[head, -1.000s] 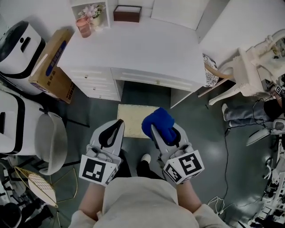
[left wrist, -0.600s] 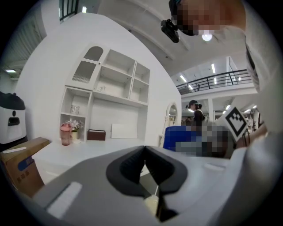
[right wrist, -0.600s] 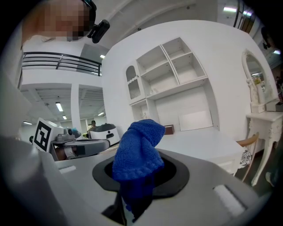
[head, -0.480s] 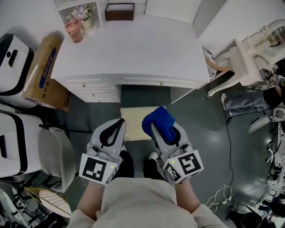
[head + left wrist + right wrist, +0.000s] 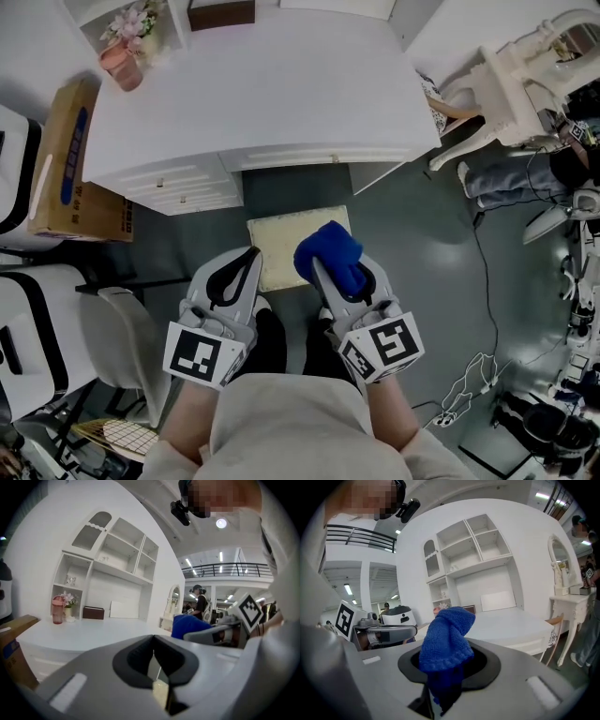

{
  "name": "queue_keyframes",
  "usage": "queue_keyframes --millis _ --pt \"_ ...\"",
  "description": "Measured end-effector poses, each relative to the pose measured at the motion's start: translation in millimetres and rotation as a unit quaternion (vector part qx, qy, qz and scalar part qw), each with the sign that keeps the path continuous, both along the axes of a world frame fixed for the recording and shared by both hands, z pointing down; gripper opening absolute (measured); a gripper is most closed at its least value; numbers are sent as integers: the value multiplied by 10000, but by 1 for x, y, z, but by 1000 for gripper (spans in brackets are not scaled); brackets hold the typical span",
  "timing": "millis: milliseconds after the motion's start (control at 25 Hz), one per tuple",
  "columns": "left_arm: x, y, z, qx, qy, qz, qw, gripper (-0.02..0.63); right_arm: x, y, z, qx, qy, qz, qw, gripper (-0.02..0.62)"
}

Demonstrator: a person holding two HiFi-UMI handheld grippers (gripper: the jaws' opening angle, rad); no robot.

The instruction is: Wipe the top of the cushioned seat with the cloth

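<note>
The left gripper (image 5: 249, 255) and right gripper (image 5: 323, 272) have pale grey shells, black-lined jaws and black-and-white marker cubes (image 5: 202, 354). The person wears a beige top (image 5: 291, 422) and seemingly dark trousers (image 5: 272, 342).

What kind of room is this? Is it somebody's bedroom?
Probably a pretend bedroom corner inside a big hall. There is a white desk with drawers and a cream cushioned seat, but also loose cables on the grey floor and a railed balcony overhead.

I count: grey plastic grippers, two: left gripper (image 5: 246, 261), right gripper (image 5: 330, 272); blue knitted cloth (image 5: 328, 248), one; cream square cushioned seat (image 5: 281, 239), one; white wooden desk (image 5: 262, 94), one; brown cardboard box (image 5: 66, 159), seemingly one.
</note>
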State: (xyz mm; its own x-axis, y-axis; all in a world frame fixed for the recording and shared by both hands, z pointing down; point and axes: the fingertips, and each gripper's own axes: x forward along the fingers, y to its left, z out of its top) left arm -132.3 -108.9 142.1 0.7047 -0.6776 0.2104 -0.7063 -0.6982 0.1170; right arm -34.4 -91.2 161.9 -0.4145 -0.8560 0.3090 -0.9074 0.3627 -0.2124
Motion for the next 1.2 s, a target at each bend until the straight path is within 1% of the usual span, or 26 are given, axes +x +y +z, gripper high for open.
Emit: queue_keyframes --millis 120,240,400,840,1200 --pt "-3 -2 15 -140 13 85 9999 -2 -3 -1 16 -109 26 74 9999 129" --pt "-4 -2 36 -418 2 149 9990 -2 -6 -3 35 -230 71 112 9996 129" --pt "-7 -4 57 -609 -23 190 9980 -2 -11 -5 60 -421 89 107 9990 129" --pt "-8 -2 115 -940 -44 251 9952 -2 -28 -8 130 -947 89 -58 9954 130" --pt "-17 -11 172 -1135 -161 137 9933 -2 -44 -18 204 -1322 20 -305 9908 132"
